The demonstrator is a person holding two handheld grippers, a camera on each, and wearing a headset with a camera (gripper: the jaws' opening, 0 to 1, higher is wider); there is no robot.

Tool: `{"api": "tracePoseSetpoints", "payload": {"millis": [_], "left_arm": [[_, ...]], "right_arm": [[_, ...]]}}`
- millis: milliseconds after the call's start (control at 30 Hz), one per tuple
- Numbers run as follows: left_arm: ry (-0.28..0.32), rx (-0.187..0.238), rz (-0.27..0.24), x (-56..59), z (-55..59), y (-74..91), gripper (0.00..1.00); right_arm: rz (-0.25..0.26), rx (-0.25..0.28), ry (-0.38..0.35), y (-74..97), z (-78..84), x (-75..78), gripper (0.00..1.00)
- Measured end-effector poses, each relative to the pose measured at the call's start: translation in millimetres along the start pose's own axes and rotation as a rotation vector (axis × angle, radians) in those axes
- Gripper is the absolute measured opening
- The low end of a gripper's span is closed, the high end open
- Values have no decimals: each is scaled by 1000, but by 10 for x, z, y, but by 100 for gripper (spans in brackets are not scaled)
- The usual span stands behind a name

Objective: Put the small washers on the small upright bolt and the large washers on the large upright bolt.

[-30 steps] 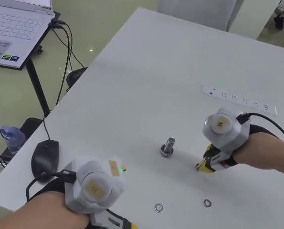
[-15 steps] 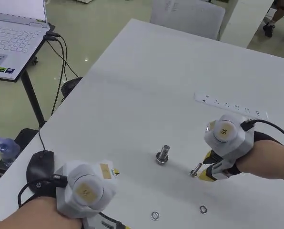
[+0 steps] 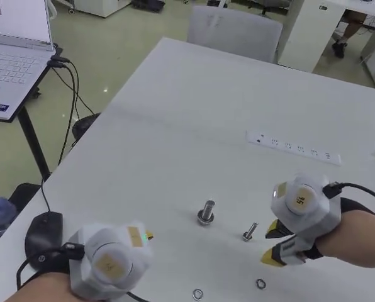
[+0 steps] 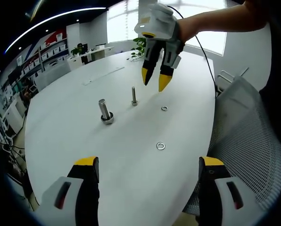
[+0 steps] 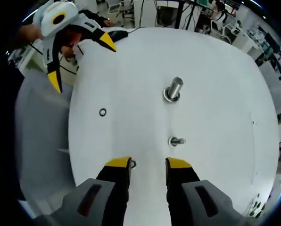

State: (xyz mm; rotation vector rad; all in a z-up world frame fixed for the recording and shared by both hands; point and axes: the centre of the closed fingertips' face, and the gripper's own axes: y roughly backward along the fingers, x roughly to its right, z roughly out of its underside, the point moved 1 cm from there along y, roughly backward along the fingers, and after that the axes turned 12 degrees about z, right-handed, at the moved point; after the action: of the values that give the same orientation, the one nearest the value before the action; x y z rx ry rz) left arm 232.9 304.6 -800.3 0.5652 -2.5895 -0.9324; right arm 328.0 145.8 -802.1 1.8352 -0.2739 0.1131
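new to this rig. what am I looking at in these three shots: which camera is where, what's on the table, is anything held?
There is no robot here: a person holds a two-jaw gripper in each hand. The wide picture comes from a headset camera looking down at the white table. The two round pictures come from cameras that ride on the grippers and look forward along their yellow-tipped jaws.

On the table stand a large bolt and a small bolt, both upright. One washer and a second washer lie loose, nearer the person. A power strip lies further back, and a mouse sits near the table's left edge.

The left gripper is open wide and the right gripper is open with a narrower gap. Neither holds anything.
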Motion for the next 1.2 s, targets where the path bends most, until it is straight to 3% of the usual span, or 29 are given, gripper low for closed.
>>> {"api": "tracePoseSetpoints", "payload": {"millis": [367, 467, 533, 800, 1000, 1200], "left_arm": [[-5, -16, -1, -1, 30, -29, 86], [-4, -18, 2, 19, 21, -34, 85], [-12, -20, 4, 33, -3, -47, 85], [-6, -12, 0, 50, -50, -66, 85], [1, -33, 1, 90, 15, -69, 82], [12, -44, -3, 111, 60, -45, 81]], "right_arm": [[-22, -1, 20, -21, 132, -294, 30], [-45, 14, -5, -55, 143, -351, 30], [-42, 17, -30, -95, 161, -347, 30], [-7, 10, -11, -287, 260, -344, 30], [7, -12, 0, -464, 348, -383, 28], [2, -10, -20, -511, 358, -397, 27]]}}
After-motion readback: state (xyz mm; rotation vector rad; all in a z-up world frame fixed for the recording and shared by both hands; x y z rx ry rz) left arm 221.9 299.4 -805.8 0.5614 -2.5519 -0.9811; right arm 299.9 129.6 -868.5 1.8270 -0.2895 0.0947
